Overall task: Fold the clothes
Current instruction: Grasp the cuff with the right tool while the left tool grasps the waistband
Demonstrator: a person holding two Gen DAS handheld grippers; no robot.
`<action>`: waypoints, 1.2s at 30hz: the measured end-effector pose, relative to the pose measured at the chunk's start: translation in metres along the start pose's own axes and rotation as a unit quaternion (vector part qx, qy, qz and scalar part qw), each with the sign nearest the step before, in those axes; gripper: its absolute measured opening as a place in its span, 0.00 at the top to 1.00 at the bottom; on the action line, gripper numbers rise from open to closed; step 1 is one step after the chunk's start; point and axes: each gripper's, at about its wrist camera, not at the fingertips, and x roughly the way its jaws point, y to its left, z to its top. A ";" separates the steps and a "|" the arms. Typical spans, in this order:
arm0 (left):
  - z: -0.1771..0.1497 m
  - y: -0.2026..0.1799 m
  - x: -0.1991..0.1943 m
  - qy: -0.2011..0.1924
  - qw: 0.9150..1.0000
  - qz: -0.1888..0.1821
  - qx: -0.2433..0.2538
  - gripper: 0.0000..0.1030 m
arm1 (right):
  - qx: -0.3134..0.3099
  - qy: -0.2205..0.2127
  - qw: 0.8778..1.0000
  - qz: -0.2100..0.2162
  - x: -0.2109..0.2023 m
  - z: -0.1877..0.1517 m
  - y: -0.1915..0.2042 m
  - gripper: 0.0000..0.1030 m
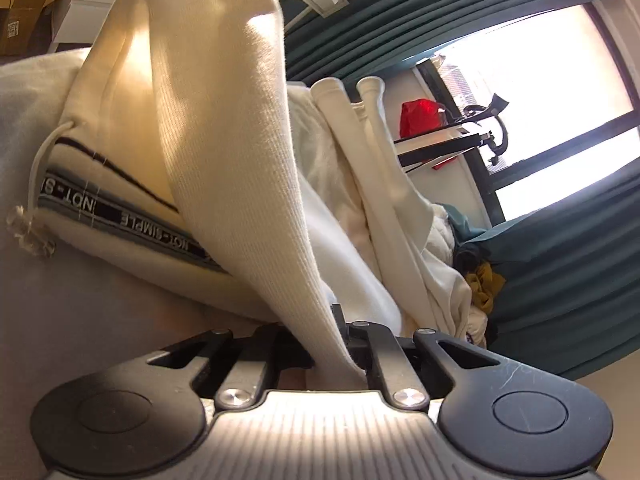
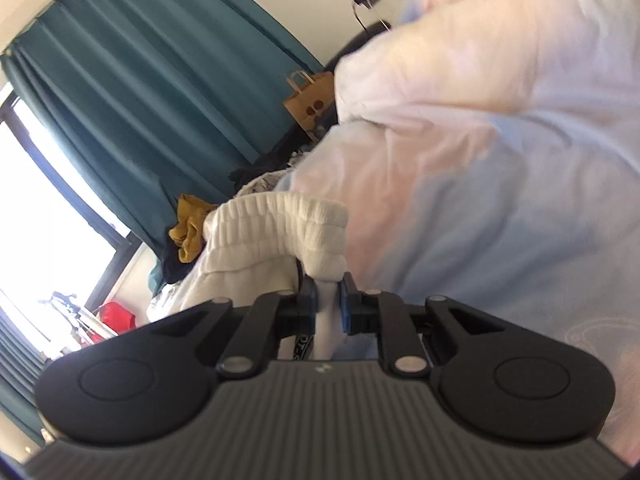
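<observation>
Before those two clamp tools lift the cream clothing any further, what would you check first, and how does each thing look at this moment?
1. Left tool grips fabric: ok, the ribbed edge of the cream garment is pinched between its closed jaws.
2. Right tool grips fabric: ok, its blue pads press on white cloth below the elastic waistband.
3. Both tools hold the same garment: cannot tell, neither view shows the other tool.
4. Drawstring hangs free: ok, it dangles beside the striped band, not caught.
5. Other clothes out of the way: not ok, the clothes pile lies close behind.
6. Fabric flat, untwisted: cannot tell.
</observation>
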 end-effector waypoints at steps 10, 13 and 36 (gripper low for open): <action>0.034 -0.068 -0.067 -0.060 0.991 -0.110 0.034 0.95 | -0.002 -0.096 0.992 0.080 -0.098 0.057 0.043 0.90; 0.054 -0.072 -0.057 -0.047 0.993 -0.104 0.031 0.94 | 0.014 -0.116 0.991 0.066 -0.107 0.071 0.032 0.90; 0.045 -0.014 0.012 0.066 0.997 -0.033 0.003 0.43 | 0.035 0.004 0.993 -0.113 -0.113 0.012 -0.006 0.59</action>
